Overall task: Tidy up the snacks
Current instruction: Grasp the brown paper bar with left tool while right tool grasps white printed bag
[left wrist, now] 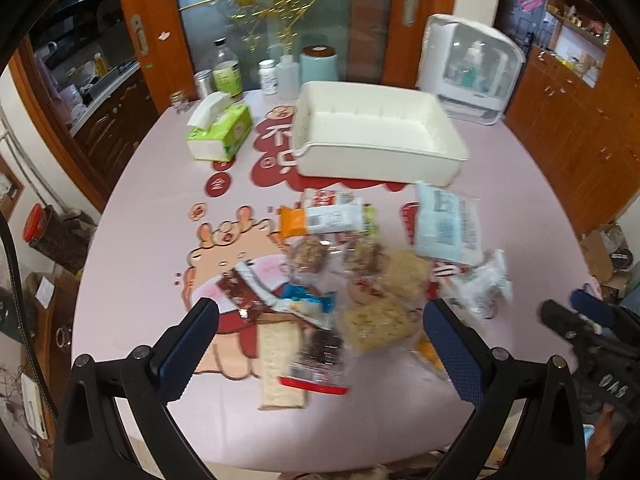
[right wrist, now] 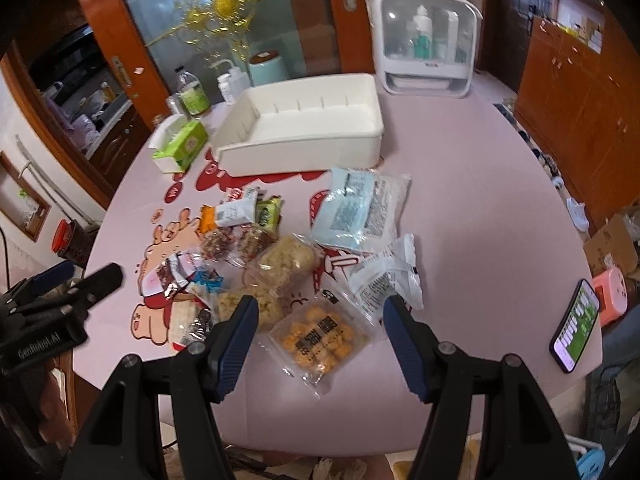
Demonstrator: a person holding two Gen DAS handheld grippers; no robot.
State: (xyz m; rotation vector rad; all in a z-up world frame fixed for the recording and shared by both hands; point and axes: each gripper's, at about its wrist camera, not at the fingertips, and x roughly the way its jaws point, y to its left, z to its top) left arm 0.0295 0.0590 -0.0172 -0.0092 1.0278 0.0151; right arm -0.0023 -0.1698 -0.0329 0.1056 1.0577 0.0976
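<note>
Cream bin [right wrist: 304, 148] far, bare; snack packets [right wrist: 280, 264] near on worktop [right wrist: 460, 208]. Both tongs, left tongs [left wrist: 320, 344] and right tongs [right wrist: 316, 340], agape, holding nothing; first pick pending.

Your left wrist camera looks forward and down from the near edge of the pink table [left wrist: 132, 216], between its own spread fingers, with the snack pile [left wrist: 340, 280] close below and the white bin [left wrist: 380, 128] farther back. Your right wrist camera sits a little to the right, aimed the same way, again close over the snack pile [right wrist: 280, 264]. Both views share the pile, the white bin [right wrist: 304, 132], the tissue box [left wrist: 220, 132] and the far cabinets. Each view catches the other gripper at its edge: the right gripper [left wrist: 588, 316] and the left gripper [right wrist: 76, 280].
</note>
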